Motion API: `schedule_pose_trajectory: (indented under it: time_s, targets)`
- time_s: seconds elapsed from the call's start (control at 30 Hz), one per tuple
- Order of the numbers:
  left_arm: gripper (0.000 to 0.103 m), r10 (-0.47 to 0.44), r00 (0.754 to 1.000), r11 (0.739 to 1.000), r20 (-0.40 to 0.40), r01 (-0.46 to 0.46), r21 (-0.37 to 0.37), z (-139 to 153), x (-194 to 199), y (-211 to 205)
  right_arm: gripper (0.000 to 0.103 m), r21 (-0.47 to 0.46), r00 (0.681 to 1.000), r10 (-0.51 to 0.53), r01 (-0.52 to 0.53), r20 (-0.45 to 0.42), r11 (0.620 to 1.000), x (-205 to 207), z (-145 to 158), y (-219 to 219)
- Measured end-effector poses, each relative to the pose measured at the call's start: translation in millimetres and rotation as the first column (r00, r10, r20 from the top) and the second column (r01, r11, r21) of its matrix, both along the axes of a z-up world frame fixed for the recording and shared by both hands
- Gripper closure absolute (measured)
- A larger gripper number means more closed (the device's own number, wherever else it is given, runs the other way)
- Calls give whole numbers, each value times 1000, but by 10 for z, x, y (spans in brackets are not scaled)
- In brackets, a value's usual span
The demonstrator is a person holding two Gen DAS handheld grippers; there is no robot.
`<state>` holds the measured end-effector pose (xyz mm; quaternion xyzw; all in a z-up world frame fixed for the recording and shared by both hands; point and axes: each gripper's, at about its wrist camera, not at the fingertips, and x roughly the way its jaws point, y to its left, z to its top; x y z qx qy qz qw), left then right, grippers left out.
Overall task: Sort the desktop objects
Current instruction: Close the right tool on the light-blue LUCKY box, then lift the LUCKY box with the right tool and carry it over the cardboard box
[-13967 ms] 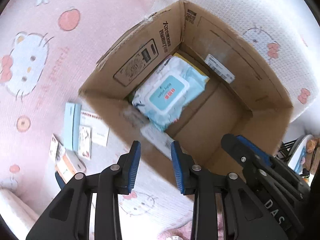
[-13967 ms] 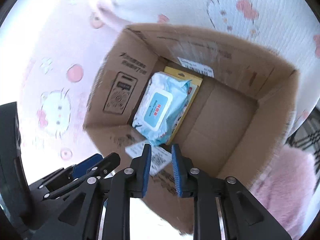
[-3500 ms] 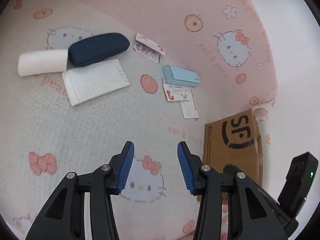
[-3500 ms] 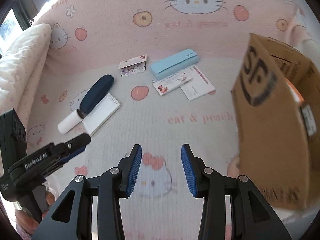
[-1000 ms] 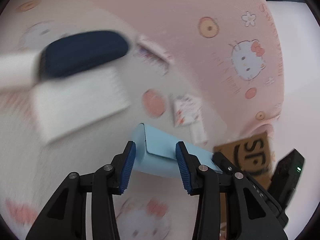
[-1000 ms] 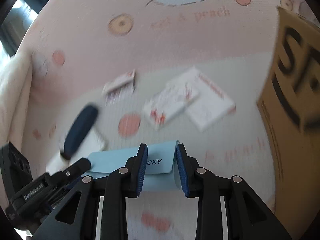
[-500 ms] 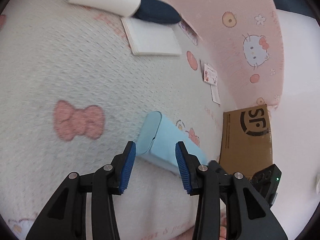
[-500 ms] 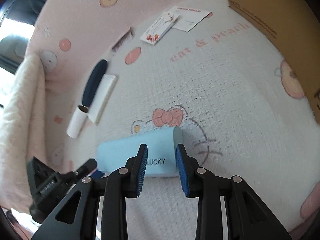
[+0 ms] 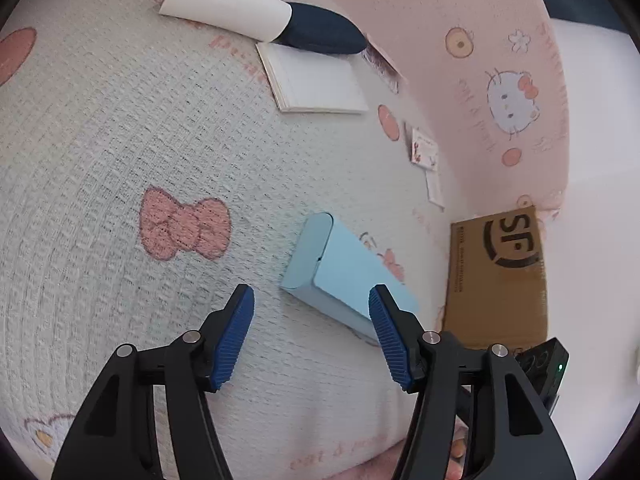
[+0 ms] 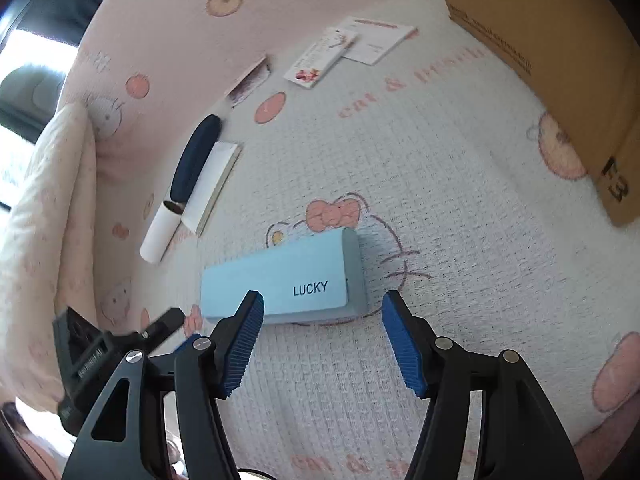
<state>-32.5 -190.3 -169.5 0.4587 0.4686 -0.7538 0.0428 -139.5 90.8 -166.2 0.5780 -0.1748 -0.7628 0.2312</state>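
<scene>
A quilted bedspread [image 10: 460, 208] covers the whole surface, pale and woven in a small grid, printed with pink bows, peaches, cartoon cat faces and the words "cat & peach". Toward the back it rises into a pink fold [image 9: 460, 92] with the same print. At the left edge of the right wrist view lies a cream fleecy blanket [image 10: 52, 216], and behind it a bright window [image 10: 24, 52] lets daylight in.
</scene>
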Motion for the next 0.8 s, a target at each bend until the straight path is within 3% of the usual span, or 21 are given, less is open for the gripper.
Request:
schedule_pose_trajectory:
  time_s: [0.3, 0.6, 0.7, 0.8]
  targets:
    - [39, -87, 996, 995, 12, 88, -40, -97, -197, 28, 43, -39, 996, -32, 36, 87, 999, -118, -308, -49]
    - [40, -115, 993, 993, -1, 115, -39, -100, -365, 41, 45, -23, 998, -25, 27, 51, 999, -162, -315, -144]
    - [50, -141, 990, 988, 9, 142, -58, -89, -408, 106, 55, -34, 999, -27, 29, 38, 999, -152, -313, -146]
    - [55, -160, 987, 979, 28, 162, -126, -52, -420, 183, 56, -24, 1000, -22, 23, 17, 999, -135, -299, -161]
